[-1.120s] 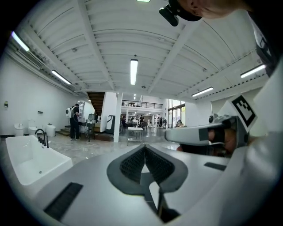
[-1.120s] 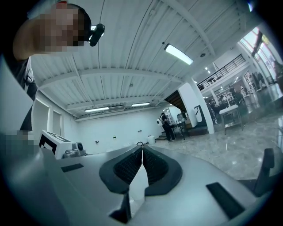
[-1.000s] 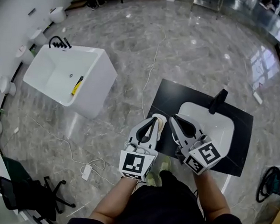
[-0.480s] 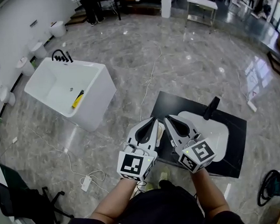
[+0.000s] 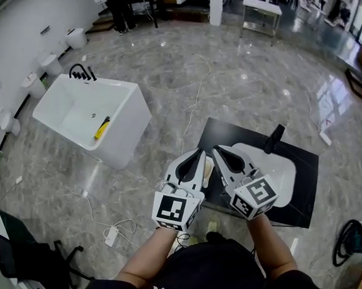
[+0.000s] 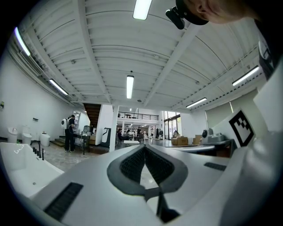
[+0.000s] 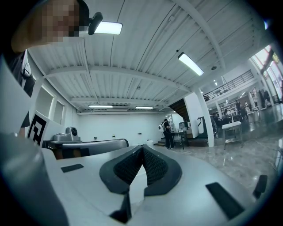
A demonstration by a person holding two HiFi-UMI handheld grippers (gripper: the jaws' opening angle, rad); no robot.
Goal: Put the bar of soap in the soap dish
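No bar of soap and no soap dish shows in any view. My left gripper (image 5: 200, 152) and right gripper (image 5: 216, 149) are held side by side in front of me, pointing level, above the near edge of a black counter (image 5: 229, 128). The jaws of both are closed tip to tip with nothing between them. The left gripper view shows the left gripper (image 6: 144, 146) against the ceiling and far room. In the right gripper view, the right gripper (image 7: 142, 146) stands the same way.
A white sink (image 5: 287, 164) with a black faucet (image 5: 273, 139) is set in the counter. At the left stands a white bathtub (image 5: 129, 113) holding a yellow object (image 5: 101, 128). A cable (image 5: 193, 103) runs over the marble floor. An office chair (image 5: 28, 256) is at lower left.
Both grippers have risen a little, still side by side and shut. The head view has tilted up and shows more of the far room.
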